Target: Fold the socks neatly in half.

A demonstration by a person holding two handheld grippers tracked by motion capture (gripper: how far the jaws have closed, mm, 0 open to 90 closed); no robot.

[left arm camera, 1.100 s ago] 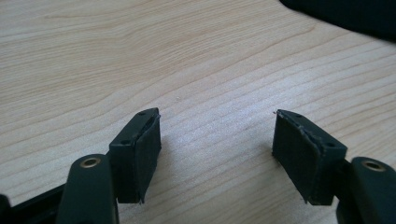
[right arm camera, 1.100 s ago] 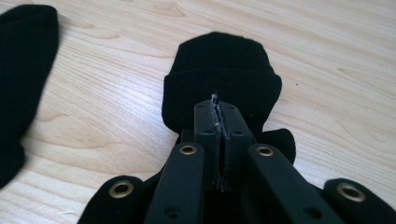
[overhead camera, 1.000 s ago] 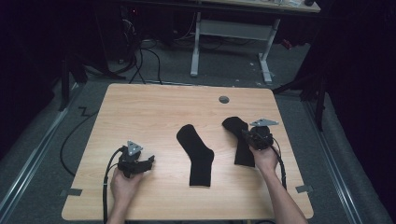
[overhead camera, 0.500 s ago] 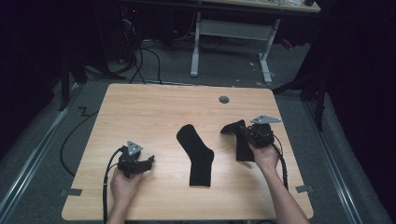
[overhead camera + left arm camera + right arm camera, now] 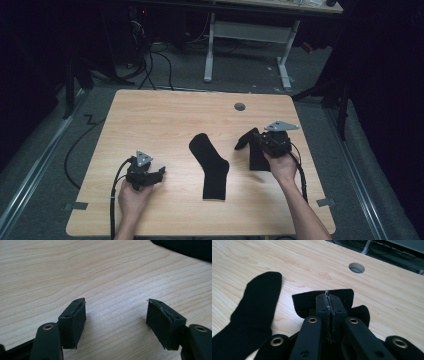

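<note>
Two black socks are on the wooden table (image 5: 160, 115). One sock (image 5: 212, 167) lies flat at the middle, bent at the heel; the right gripper view has it at the left (image 5: 254, 307). My right gripper (image 5: 254, 141) is shut on the second sock (image 5: 257, 159), lifting its pinched end while the rest hangs down to the table. In the right gripper view the cloth (image 5: 305, 302) bulges out around the pressed-together fingertips of the right gripper (image 5: 327, 298). My left gripper (image 5: 160, 173) rests at the front left, open with nothing between its fingers (image 5: 116, 312). An edge of the flat sock (image 5: 190, 247) shows at the top right there.
A round cable hole (image 5: 240, 106) sits in the table near the far edge, also seen from the right gripper (image 5: 356, 267). Cables and a white desk frame (image 5: 250, 35) lie on the floor beyond the table.
My right gripper has risen with the sock pinched in it, pulling more of the sock off the table. The left gripper and the middle sock have stayed put.
</note>
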